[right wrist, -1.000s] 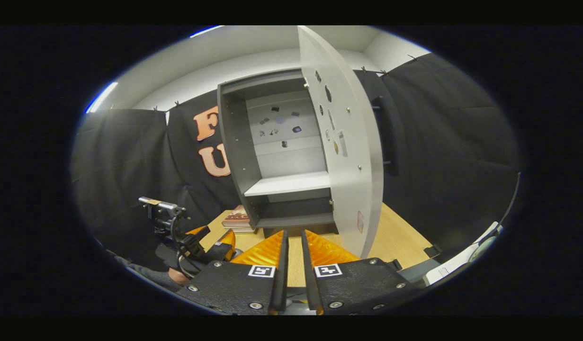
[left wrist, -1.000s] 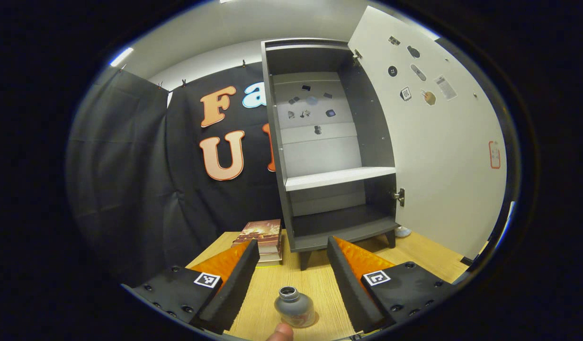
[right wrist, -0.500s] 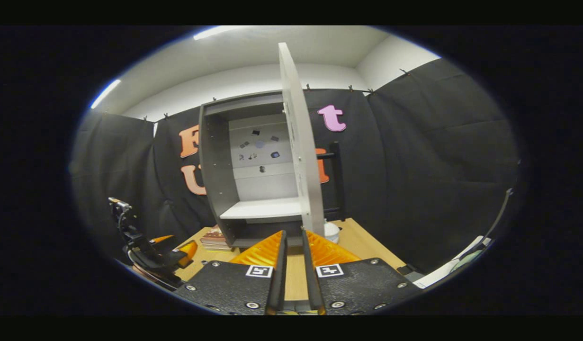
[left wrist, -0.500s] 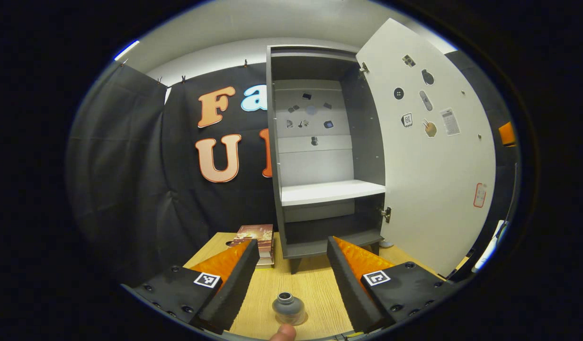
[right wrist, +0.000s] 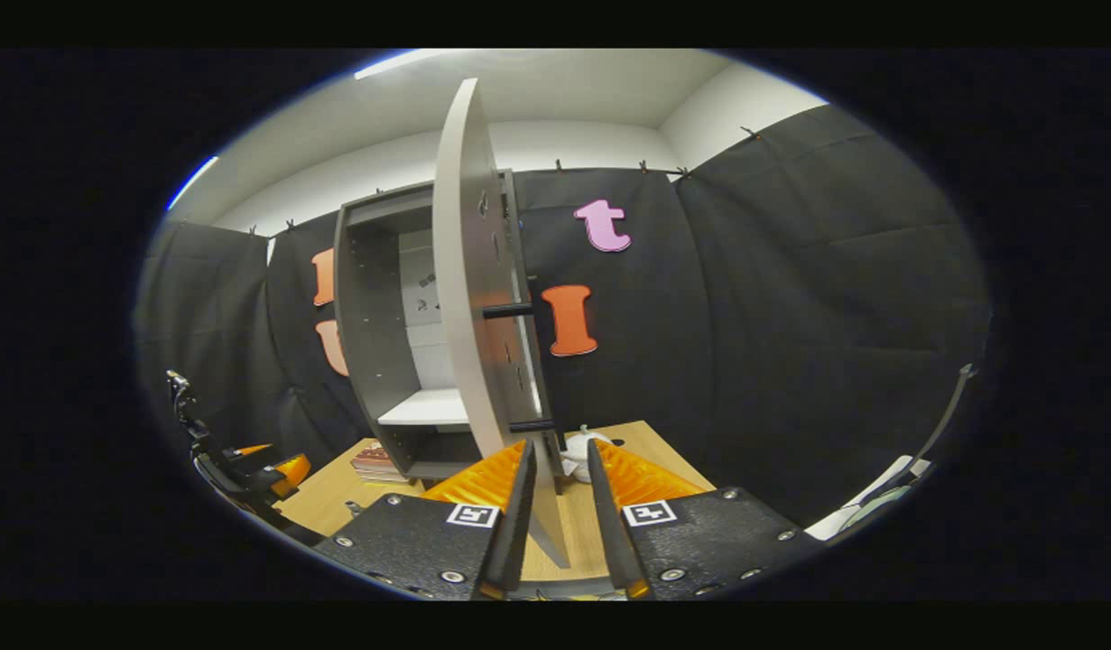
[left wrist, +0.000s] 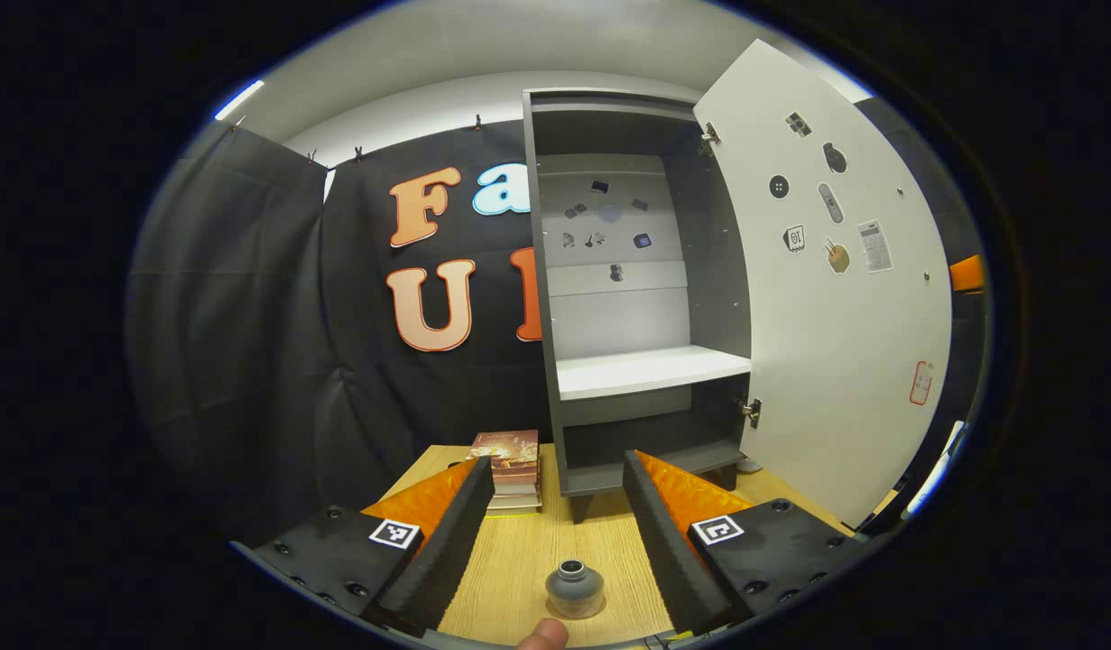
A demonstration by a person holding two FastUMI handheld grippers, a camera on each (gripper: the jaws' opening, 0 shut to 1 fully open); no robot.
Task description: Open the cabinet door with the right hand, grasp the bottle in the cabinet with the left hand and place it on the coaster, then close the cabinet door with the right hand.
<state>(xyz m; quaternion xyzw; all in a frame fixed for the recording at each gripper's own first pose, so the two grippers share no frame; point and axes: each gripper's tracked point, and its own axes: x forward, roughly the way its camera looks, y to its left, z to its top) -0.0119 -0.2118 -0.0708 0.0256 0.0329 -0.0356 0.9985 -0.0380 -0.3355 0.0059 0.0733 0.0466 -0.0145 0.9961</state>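
Observation:
A small grey bottle [left wrist: 573, 589] stands upright on the wooden table [left wrist: 519, 560], low between the fingers of my left gripper [left wrist: 555, 533], which is open and not touching it. I cannot make out a coaster under it. The grey cabinet [left wrist: 627, 298] stands open with bare shelves, its white door [left wrist: 835, 316] swung out to the right. My right gripper [right wrist: 560, 506] straddles the lower front edge of the door [right wrist: 469, 271], fingers a little apart, with a gap on the right side. The black bar handle [right wrist: 510, 311] is on the door's outer face.
A stack of books [left wrist: 512, 469] lies left of the cabinet's foot. A white object [right wrist: 578, 444] sits on the table behind the door. My left gripper [right wrist: 248, 460] shows at the far left of the right gripper view. A fingertip [left wrist: 541, 635] pokes in below the bottle.
The right gripper has swung rightward around the door, from facing its inner side to straddling its edge, and its fingers have parted slightly. The left gripper has drawn back from the bottle.

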